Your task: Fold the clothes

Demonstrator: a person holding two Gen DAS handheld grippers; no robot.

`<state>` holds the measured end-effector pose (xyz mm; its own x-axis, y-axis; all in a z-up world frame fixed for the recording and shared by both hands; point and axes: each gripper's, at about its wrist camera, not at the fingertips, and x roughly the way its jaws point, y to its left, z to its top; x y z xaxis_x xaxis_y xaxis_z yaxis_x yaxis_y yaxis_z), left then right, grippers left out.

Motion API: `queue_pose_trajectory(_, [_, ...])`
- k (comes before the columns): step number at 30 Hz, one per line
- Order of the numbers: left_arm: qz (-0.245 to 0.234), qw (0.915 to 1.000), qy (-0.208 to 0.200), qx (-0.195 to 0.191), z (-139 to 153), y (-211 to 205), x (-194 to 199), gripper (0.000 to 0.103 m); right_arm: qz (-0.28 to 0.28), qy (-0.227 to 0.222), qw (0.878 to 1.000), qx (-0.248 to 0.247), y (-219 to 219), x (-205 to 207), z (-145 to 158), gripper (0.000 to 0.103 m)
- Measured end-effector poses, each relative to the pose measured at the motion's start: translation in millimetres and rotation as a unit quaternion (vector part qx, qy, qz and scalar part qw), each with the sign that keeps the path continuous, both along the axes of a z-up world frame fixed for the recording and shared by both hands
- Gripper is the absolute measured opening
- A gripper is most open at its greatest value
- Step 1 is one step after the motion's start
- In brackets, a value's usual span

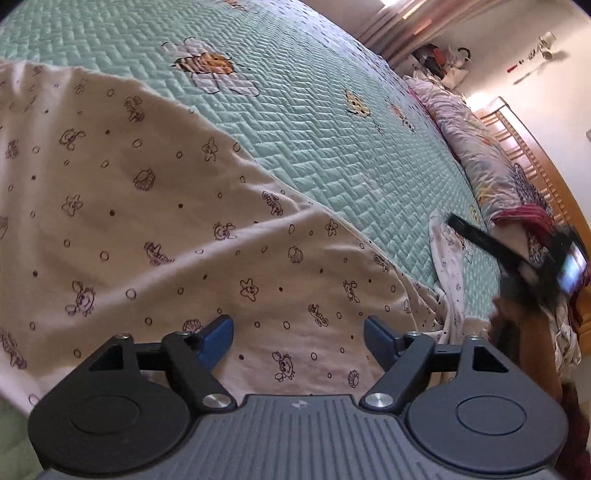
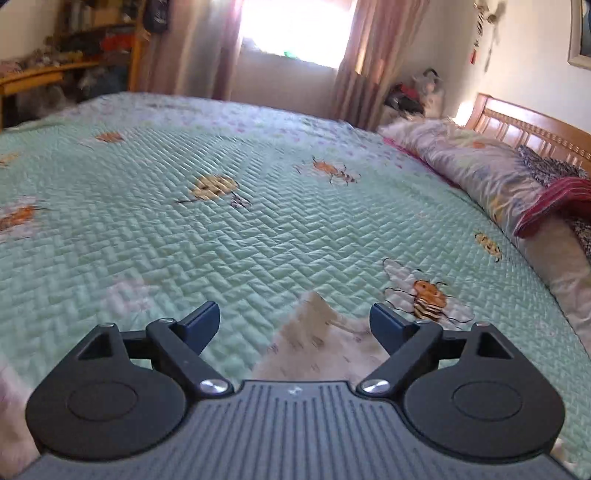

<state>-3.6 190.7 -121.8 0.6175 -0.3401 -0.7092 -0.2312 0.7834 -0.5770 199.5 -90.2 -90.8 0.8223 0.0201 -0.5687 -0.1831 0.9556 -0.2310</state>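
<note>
A cream garment (image 1: pixel 147 221) printed with small purple doodles lies spread on the mint quilted bedspread (image 1: pixel 314 129), filling the left wrist view's lower left. My left gripper (image 1: pixel 298 338) hovers over its near part, jaws wide open with nothing between them. The right gripper (image 1: pixel 517 254) shows blurred at the right edge of that view, beside a bunched strip of the same cloth (image 1: pixel 448 258). In the right wrist view, my right gripper (image 2: pixel 294 326) is open and empty above a corner of the cream garment (image 2: pixel 325 339) on the bedspread (image 2: pixel 221 240).
A floral duvet and pillows (image 2: pixel 480 173) with a red cloth (image 2: pixel 557 203) lie along the wooden headboard (image 2: pixel 535 129) at right. Curtains and a bright window (image 2: pixel 295 33) stand beyond the bed. A cluttered shelf (image 2: pixel 74 48) is at far left.
</note>
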Motion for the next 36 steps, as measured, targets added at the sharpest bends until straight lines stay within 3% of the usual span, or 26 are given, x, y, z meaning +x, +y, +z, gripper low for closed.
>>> queue_pose_trajectory(3, [-0.003, 0.9999, 0.005, -0.009, -2, 0, 4, 0.089, -0.055, 0.019, 0.998, -0.040, 30, 29, -18, 0.089])
queue_pose_trajectory(8, [-0.009, 0.9998, 0.008, -0.018, -6, -1, 10, 0.094, -0.084, 0.058, 0.983, -0.151, 70, 52, -50, 0.090])
queue_pose_trajectory(15, [-0.019, 0.9997, 0.012, -0.004, -4, -9, 13, 0.099, -0.145, 0.106, 0.972, -0.155, 69, 94, -47, 0.102])
queue_pose_trajectory(21, [-0.015, 0.9996, 0.016, -0.015, -6, -5, 15, 0.100, -0.177, 0.133, 0.968, -0.121, 65, 98, -45, 0.102])
queue_pose_trajectory(27, [-0.015, 0.9996, 0.015, -0.018, -7, -4, 14, 0.100, -0.190, 0.125, 0.965, -0.133, 54, 100, -47, 0.100])
queue_pose_trajectory(29, [-0.016, 0.9996, 0.015, -0.018, -7, -4, 15, 0.101, -0.190, 0.119, 0.965, -0.139, 50, 101, -46, 0.085])
queue_pose_trajectory(30, [-0.016, 0.9996, 0.015, -0.018, -7, -4, 15, 0.101, -0.193, 0.121, 0.965, -0.134, 47, 102, -46, 0.070])
queue_pose_trajectory(31, [-0.017, 0.9996, 0.015, -0.019, -8, -4, 15, 0.102, -0.196, 0.124, 0.964, -0.128, 43, 102, -46, 0.044])
queue_pose_trajectory(33, [-0.017, 0.9995, 0.015, -0.020, -8, -4, 16, 0.102, -0.203, 0.140, 0.963, -0.111, 37, 102, -48, 0.012])
queue_pose_trajectory(36, [-0.019, 0.9995, 0.014, -0.020, -8, -3, 16, 0.102, -0.201, 0.138, 0.964, -0.103, 30, 98, -51, 0.007])
